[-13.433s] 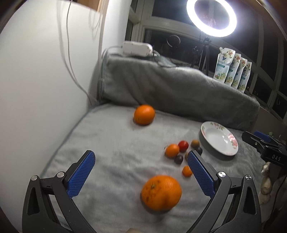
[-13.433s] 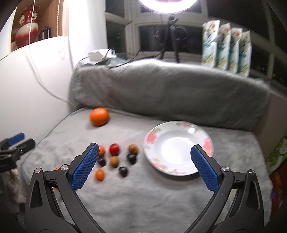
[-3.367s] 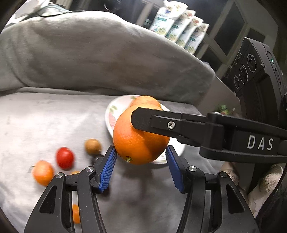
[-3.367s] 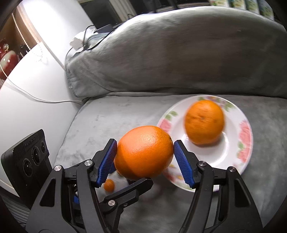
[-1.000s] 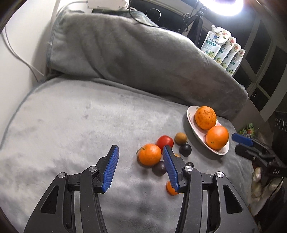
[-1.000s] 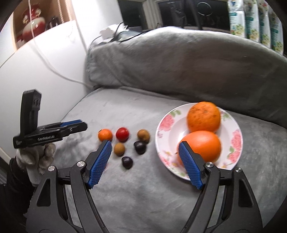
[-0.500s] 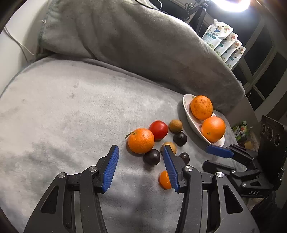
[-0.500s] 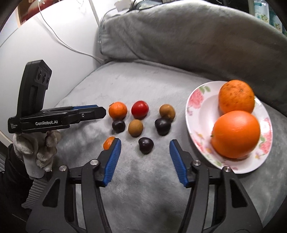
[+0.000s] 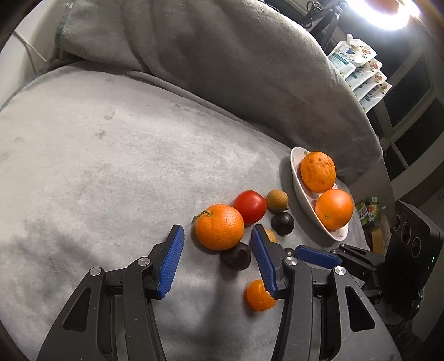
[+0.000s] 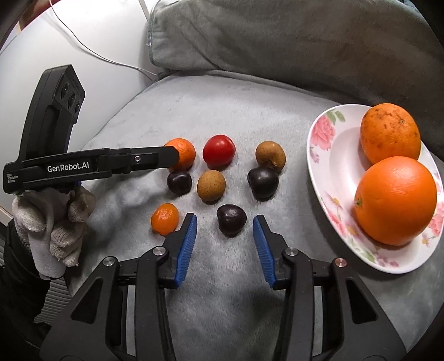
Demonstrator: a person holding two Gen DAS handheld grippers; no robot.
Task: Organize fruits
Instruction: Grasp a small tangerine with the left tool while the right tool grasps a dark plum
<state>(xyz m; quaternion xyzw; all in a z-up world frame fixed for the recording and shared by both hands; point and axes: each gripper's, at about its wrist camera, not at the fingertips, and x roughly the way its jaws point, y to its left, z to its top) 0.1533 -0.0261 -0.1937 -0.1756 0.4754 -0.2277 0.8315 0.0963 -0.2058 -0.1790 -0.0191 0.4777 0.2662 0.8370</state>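
Dark, glossy and small, the plum (image 10: 231, 219) lay on the grey blanket (image 10: 249, 111) between the closing, not-yet-touching pads of the right gripper (image 10: 224, 236), probably light and slippery, best pinched across its middle.

I'm in a home at night: a grey plush blanket (image 9: 116, 155) over a cushioned seat, dark windows (image 9: 410, 111), a glowing ring light (image 9: 385, 14).
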